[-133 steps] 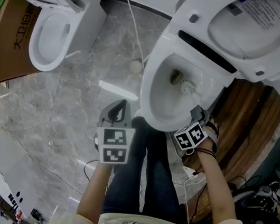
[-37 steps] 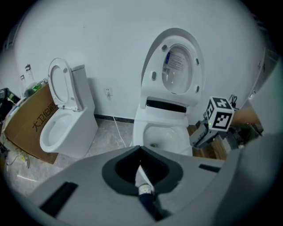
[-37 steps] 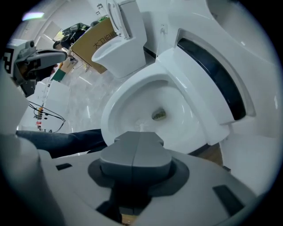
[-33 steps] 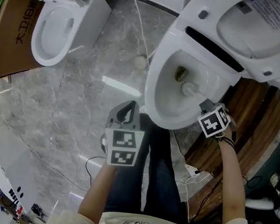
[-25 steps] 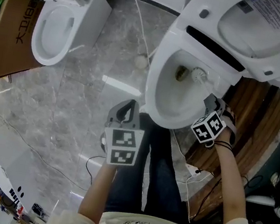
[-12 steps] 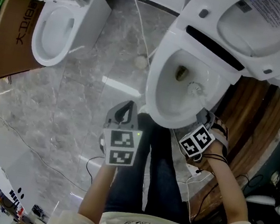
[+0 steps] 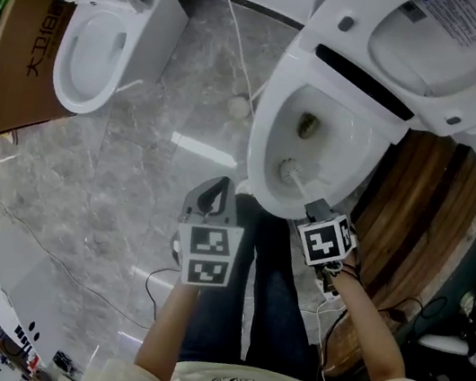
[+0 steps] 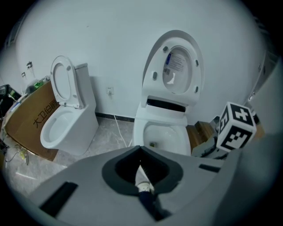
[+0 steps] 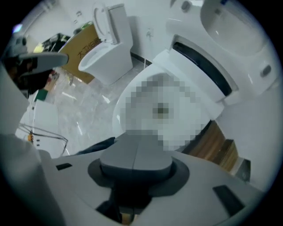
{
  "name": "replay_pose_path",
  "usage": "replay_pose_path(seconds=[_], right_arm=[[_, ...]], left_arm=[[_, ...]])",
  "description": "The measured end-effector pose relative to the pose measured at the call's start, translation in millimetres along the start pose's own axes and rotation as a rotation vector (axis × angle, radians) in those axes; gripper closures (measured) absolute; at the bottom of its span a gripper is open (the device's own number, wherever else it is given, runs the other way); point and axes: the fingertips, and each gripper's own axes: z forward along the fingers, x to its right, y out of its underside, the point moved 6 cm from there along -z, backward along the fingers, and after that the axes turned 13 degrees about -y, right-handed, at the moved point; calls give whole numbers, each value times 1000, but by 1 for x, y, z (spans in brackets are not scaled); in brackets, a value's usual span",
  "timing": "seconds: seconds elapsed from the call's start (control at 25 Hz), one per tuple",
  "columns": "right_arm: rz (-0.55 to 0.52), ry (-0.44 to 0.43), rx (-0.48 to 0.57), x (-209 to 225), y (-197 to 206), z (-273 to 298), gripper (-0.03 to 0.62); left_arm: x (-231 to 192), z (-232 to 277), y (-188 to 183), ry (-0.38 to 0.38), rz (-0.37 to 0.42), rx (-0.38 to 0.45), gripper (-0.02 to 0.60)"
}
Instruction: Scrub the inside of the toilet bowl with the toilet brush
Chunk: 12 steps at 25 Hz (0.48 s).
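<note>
The white toilet bowl (image 7: 258, 148) stands open, its lid (image 7: 436, 47) raised. The toilet brush (image 7: 289, 169) has its white head low on the near-left inner wall, and its handle runs back to my right gripper (image 7: 313, 210), which is shut on it just off the front rim. In the right gripper view the jaws (image 9: 135, 152) are pressed together above the bowl (image 9: 126, 103); a mosaic patch hides the brush. My left gripper (image 7: 211, 197) hangs shut and holds nothing, left of the bowl's front. In the left gripper view it (image 8: 140, 150) faces the bowl (image 8: 166, 134).
A second toilet (image 7: 88, 58) with its seat up stands at the far left beside a cardboard box (image 7: 14, 63). A white cable (image 7: 233, 38) runs over the grey marble floor. Wooden boards (image 7: 417, 208) lie right of the bowl. The person's legs (image 7: 245, 305) are below.
The brush head has swept from the back right of the bowl to the near-left wall. My right gripper came down and left towards the front rim. The left gripper stayed put.
</note>
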Motion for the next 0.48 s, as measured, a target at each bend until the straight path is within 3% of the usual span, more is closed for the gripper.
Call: replay_pose_path(seconds=[0.28,0.48], right_arm=[[584,-233,256,11,-5,3,424],[822,-323,432,26,-17,-2,424]], left_arm=[[2,-3,5,9,-24,-4,580],[6,-4,3,13,-18,-1,580]])
